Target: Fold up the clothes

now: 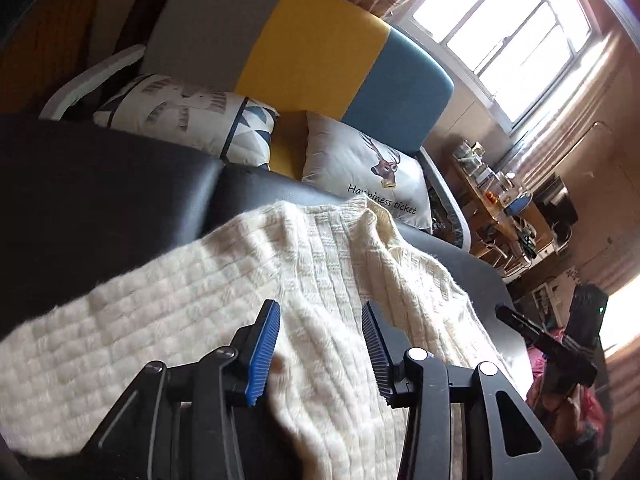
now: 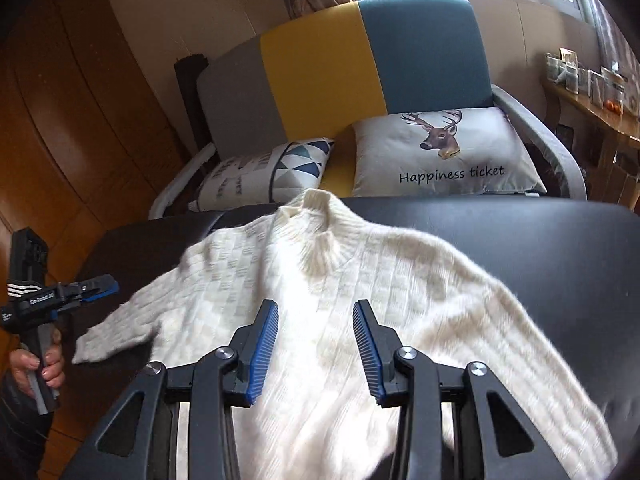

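Both grippers, left [image 1: 320, 312] & right [image 2: 316, 312], angled down over white sweater [image 2: 360, 288], jaws spread, nothing pinched.

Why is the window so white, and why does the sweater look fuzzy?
Left wrist view: sunlight overexposes the window to plain white, and the fisheye lens bends its frame. Right wrist view: the cream knitted sweater on the black padded table is smeared by motion blur, while the deer-print cushion and its lettering stay sharp.
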Demonstrator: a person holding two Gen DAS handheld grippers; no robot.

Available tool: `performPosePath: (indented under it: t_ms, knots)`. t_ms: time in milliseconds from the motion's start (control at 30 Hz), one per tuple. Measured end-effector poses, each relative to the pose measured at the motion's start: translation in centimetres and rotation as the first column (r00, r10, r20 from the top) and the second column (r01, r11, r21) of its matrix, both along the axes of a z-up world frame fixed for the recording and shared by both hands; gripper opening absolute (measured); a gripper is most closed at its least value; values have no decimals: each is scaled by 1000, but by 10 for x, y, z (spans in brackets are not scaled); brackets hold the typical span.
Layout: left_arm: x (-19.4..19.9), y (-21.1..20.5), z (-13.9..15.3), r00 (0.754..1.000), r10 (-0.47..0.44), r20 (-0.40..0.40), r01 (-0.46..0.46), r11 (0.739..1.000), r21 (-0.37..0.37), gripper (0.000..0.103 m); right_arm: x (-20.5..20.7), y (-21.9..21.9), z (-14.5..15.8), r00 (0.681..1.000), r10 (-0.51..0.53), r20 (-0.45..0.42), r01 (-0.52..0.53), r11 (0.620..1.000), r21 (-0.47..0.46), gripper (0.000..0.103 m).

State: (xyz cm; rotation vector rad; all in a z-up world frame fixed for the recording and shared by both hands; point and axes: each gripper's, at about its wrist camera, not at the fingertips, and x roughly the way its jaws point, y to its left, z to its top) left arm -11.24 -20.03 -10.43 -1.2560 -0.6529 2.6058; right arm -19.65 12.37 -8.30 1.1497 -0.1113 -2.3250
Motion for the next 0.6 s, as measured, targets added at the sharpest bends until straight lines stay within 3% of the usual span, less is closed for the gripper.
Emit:
performPosePath:
  t_ms: [200, 333, 400, 500, 567, 600]
  knots:
    - [-101, 38, -16, 998, -62, 30, 67, 980, -186, 43, -92, -40, -50, 995, 60, 79, -73, 982, 174, 40]
    - [-137, 42, -33, 996, -86, 28, 91, 952, -292, 43, -118, -57, -77, 992, 118, 49, -127, 932, 338, 40]
    - [-149, 45, -47, 992, -118, 53, 129, 943, -306, 44, -126, -65, -93, 986, 159, 52, -166, 897, 411, 40]
    - [-163, 51, -70, 985, -135, 105, 164, 919, -357, 44, -126, -62, -101, 980, 201, 8, -186, 891, 414, 40]
    - [-166, 51, -83, 985, -123, 120, 159, 919, -362, 43, -123, -60, -100, 979, 201, -20, -172, 884, 435, 30]
    - [-164, 52, -83, 986, -124, 108, 156, 914, -374, 43, -122, -60, -98, 980, 193, -38, -154, 872, 465, 15]
